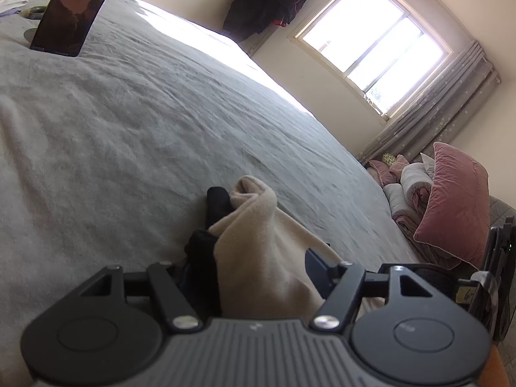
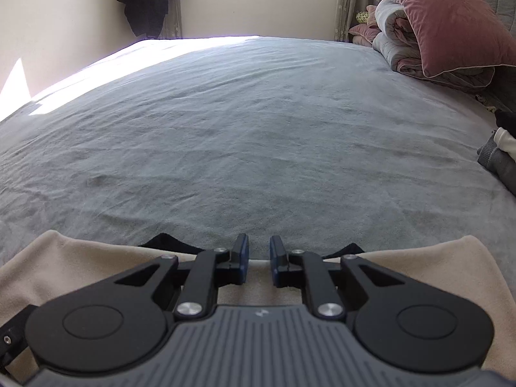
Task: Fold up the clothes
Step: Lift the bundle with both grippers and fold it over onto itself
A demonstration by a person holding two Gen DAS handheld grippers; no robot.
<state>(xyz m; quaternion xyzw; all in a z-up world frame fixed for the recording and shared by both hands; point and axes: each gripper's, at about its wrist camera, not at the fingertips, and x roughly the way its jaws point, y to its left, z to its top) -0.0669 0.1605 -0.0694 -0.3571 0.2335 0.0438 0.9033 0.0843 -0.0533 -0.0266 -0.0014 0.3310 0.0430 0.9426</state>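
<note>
Cream fleece garment (image 1: pixel 258 258) bunched between left gripper (image 1: pixel 254 267) fingers, right gripper (image 2: pixel 259 259) fingers narrowly apart over its edge; pinch squarely before folding on the bed (image 2: pixel 258 129).

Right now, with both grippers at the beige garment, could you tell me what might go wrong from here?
1. The left gripper holds a thick bunch of the beige garment with black lining; part may slip out when lifted.
2. The right gripper stands narrowly apart past the garment's edge, with no cloth visibly pinched; closing there could miss.
3. Bunched cloth may fold unevenly on the grey bedspread.
</note>
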